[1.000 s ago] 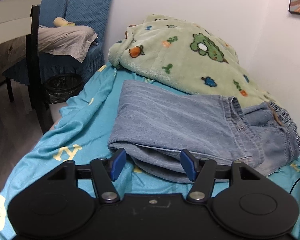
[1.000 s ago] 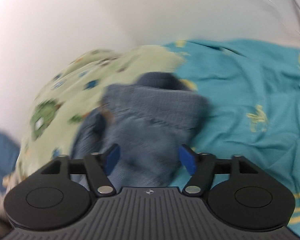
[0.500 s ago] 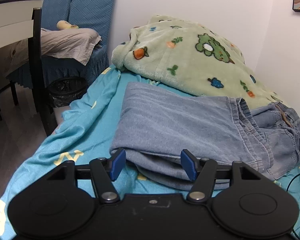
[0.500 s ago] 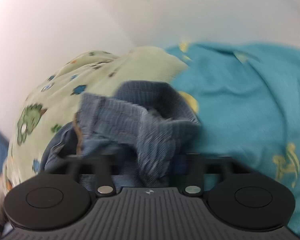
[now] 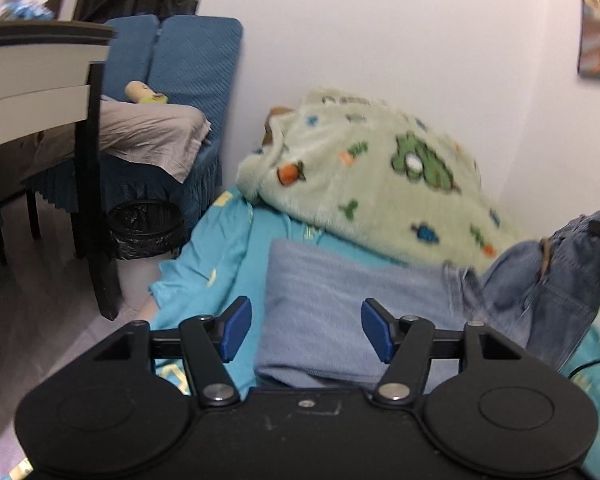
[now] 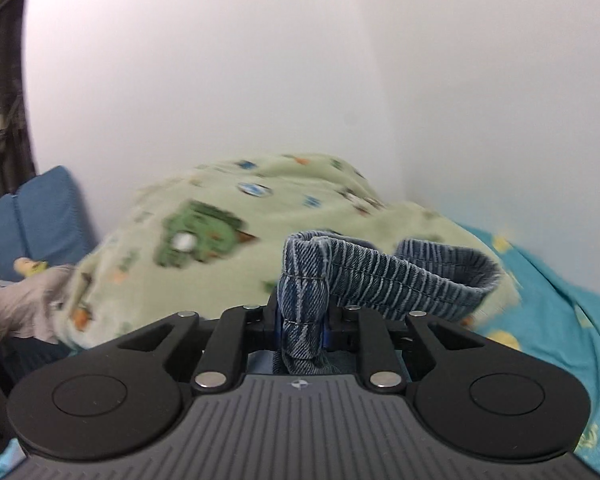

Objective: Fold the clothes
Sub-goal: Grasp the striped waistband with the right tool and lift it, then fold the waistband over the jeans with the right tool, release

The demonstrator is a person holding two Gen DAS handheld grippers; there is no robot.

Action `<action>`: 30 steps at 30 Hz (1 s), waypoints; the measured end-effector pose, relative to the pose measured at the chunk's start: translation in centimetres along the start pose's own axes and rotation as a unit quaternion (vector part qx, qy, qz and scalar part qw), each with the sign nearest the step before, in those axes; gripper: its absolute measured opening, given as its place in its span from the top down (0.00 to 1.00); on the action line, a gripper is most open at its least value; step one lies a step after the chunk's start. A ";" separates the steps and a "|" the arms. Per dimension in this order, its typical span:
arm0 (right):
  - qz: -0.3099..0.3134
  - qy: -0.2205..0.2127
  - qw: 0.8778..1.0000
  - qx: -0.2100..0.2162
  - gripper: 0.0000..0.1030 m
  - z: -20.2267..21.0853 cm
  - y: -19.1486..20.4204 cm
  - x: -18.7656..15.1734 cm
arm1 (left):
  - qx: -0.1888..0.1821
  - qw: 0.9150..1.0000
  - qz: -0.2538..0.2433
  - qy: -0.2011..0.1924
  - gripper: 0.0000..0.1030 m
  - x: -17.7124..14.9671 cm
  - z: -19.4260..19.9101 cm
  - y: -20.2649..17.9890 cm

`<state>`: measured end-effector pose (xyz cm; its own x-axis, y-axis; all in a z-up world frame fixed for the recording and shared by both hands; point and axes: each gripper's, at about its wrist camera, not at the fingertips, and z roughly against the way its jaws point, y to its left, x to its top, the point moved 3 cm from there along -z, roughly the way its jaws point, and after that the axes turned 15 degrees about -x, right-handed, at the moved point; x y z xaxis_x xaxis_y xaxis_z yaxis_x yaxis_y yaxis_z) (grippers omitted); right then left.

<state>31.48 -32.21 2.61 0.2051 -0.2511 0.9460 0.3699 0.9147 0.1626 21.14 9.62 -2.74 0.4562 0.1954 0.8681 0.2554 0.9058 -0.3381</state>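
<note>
- Denim waistband, elastic and ribbed: sitting pinched in right gripper, jaws closed tight on the bunched cloth, lifted above the bedding.
- Left gripper: hovering with blue pads spread wide, nothing between them, just over the near folded edge of the jeans.
- Jeans body: lying flat on teal bedsheet; waist end rising at right.
- Step in hand, judged: carrying the waist end over the flat part for a further fold.
- Next move, judged: calling for laying the waistband down squarely, edges aligned, perhaps steadying with the left.
- Green patterned blanket: heaped behind, against the wall.
</note>
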 end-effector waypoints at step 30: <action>0.259 0.059 0.939 0.218 0.80 7.0 29.8 -19.0 | -0.033 0.976 0.192 -0.093 0.44 2.2 5.1 10.3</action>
<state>32.27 1.98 -8.53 0.3641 0.2529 0.8963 -0.2075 0.9603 -0.1867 20.42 21.30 -2.40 0.3674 0.5871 0.7214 0.1524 0.7271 -0.6694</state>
